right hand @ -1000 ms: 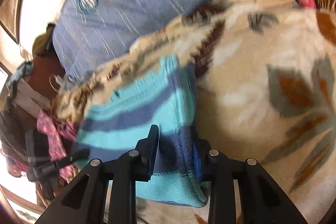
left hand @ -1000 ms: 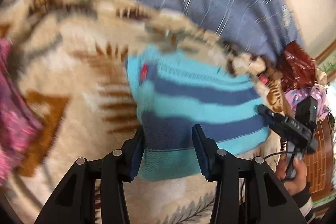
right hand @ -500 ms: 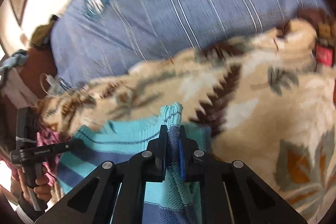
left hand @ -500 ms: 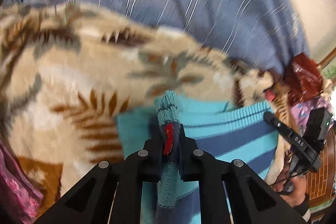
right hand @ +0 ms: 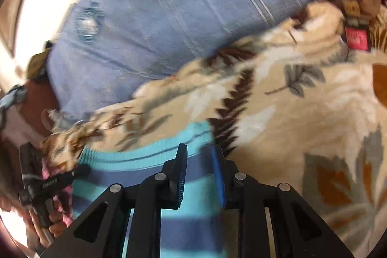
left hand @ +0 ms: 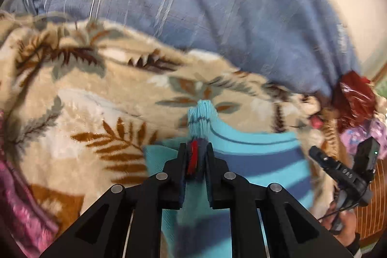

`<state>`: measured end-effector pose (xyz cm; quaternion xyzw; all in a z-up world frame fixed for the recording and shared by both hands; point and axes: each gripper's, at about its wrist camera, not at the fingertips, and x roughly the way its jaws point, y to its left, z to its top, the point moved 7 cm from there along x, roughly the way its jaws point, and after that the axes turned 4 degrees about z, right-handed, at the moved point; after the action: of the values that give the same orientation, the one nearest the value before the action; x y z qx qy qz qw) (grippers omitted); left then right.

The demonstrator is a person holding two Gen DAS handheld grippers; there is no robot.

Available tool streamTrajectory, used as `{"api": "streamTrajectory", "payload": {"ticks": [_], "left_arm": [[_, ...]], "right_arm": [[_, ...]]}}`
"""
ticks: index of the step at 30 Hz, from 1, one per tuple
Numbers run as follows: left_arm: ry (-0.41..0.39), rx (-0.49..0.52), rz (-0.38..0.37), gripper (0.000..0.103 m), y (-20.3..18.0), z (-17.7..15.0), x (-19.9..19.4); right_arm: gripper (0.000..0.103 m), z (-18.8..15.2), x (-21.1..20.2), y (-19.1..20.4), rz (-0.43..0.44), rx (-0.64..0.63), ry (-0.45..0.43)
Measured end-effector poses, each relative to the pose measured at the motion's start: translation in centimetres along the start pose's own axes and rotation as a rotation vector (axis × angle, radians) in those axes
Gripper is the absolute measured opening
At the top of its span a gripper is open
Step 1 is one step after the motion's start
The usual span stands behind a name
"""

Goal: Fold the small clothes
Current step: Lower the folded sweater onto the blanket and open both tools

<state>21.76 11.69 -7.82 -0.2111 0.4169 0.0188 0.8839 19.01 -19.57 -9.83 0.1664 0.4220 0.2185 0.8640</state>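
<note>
A small knit sweater with turquoise and navy stripes (left hand: 261, 161) lies on a beige leaf-patterned blanket (left hand: 96, 98). My left gripper (left hand: 196, 156) is shut on a bunched corner of the sweater with a red tag, its ribbed edge sticking up past the fingertips. In the right wrist view the sweater (right hand: 145, 175) lies flat under my right gripper (right hand: 198, 156), whose jaws stand apart with nothing pinched between them. The right gripper also shows in the left wrist view (left hand: 343, 173), and the left gripper in the right wrist view (right hand: 48, 183).
A blue striped pillow or cover (left hand: 193, 4) lies behind the blanket. A pink garment (left hand: 19, 204) lies at the left edge. A dark red bag (left hand: 353, 98) and other clothes pile at the right.
A second ago both grippers were open over the sweater, then both shut on its edge and lifted it. Now the right gripper has opened and let go; the left still holds.
</note>
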Motion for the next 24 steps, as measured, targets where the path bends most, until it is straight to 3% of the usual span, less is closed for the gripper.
{"api": "streamTrajectory", "payload": {"ticks": [3, 5, 9, 11, 17, 20, 24], "left_arm": [[-0.045, 0.064, 0.011, 0.023, -1.4, -2.1, -4.1], [-0.054, 0.080, 0.031, 0.029, -1.8, -3.9, -4.2], [0.089, 0.072, 0.089, 0.025, -0.2, -6.9, 1.0], [0.047, 0.099, 0.097, 0.025, -0.4, -6.8, 1.0], [0.038, 0.103, 0.095, 0.025, -0.6, -7.4, -0.5], [0.036, 0.102, 0.086, 0.025, -0.5, -7.3, -1.3], [0.029, 0.086, 0.072, 0.025, -0.4, -7.0, -1.7]], "right_arm": [[0.023, -1.9, -1.8, 2.6, 0.018, -0.082, -0.017], [0.023, -3.6, -2.0, 3.4, 0.003, -0.132, -0.012], [0.021, -6.1, 0.3, 1.1, -0.071, -0.112, 0.061], [0.021, -6.2, 0.4, 0.4, -0.059, -0.091, 0.023], [0.022, -6.2, 0.2, 1.1, -0.105, -0.126, 0.035], [0.030, -6.1, -0.5, 2.8, -0.107, -0.145, 0.035], [0.031, -7.5, -0.8, 6.6, -0.066, -0.222, 0.044]]}}
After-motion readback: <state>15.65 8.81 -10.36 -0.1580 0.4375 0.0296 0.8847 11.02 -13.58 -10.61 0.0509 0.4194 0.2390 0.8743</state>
